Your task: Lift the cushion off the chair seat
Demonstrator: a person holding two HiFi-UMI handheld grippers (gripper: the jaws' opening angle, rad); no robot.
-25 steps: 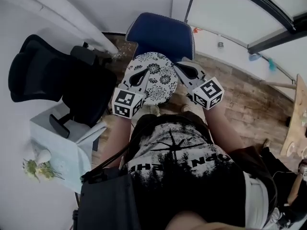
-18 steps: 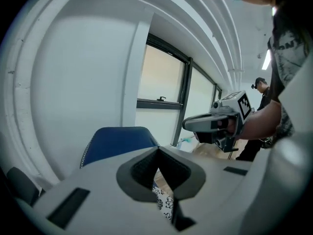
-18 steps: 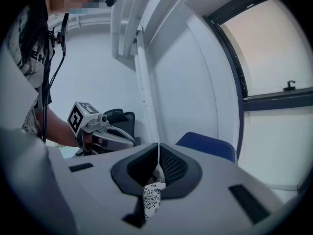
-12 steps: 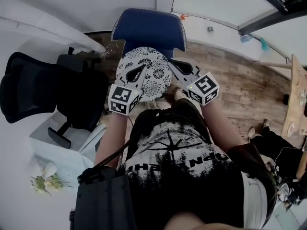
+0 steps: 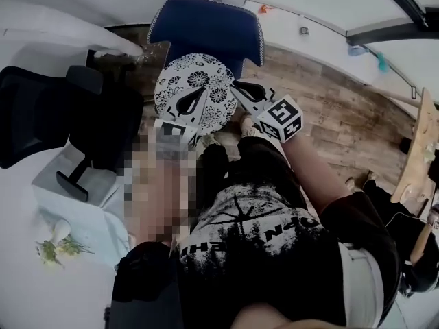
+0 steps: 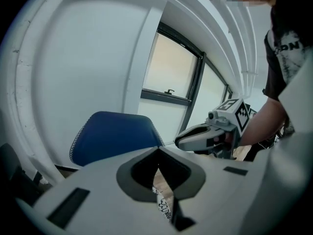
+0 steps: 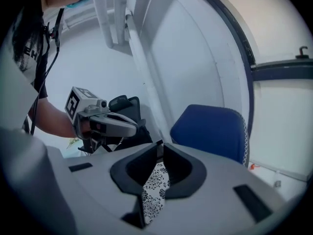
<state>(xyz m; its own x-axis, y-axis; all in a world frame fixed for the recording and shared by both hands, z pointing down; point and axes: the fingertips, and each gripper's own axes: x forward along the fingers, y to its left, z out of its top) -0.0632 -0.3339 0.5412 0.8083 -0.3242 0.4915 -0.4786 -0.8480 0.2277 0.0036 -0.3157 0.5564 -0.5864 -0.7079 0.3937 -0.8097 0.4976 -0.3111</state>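
Note:
Both grippers hold a round cushion [image 5: 206, 79] with a black-and-white flower print in front of the blue chair [image 5: 206, 26]. My left gripper [image 5: 203, 92] is shut on the cushion's near left edge. My right gripper [image 5: 234, 85] pinches its right edge, and its jaws are starting to open with the fabric still between the pads. In the left gripper view the cushion edge [image 6: 164, 207] sits in the left gripper [image 6: 157, 150], with the right gripper [image 6: 205, 133] beyond. The right gripper view shows the patterned fabric [image 7: 154, 190] in the right gripper [image 7: 161, 148]. The seat is hidden under the cushion.
A black office chair [image 5: 41, 108] stands at the left, close to the blue chair. A white table [image 5: 75, 211] with a small flower sprig [image 5: 55, 245] is at the lower left. Wooden floor [image 5: 329, 115] spreads to the right, with a wooden edge [image 5: 420, 156] at the far right.
The two grippers and the cushion have shifted left and up in the head view, together with the chair. Both still grip the cushion's edges.

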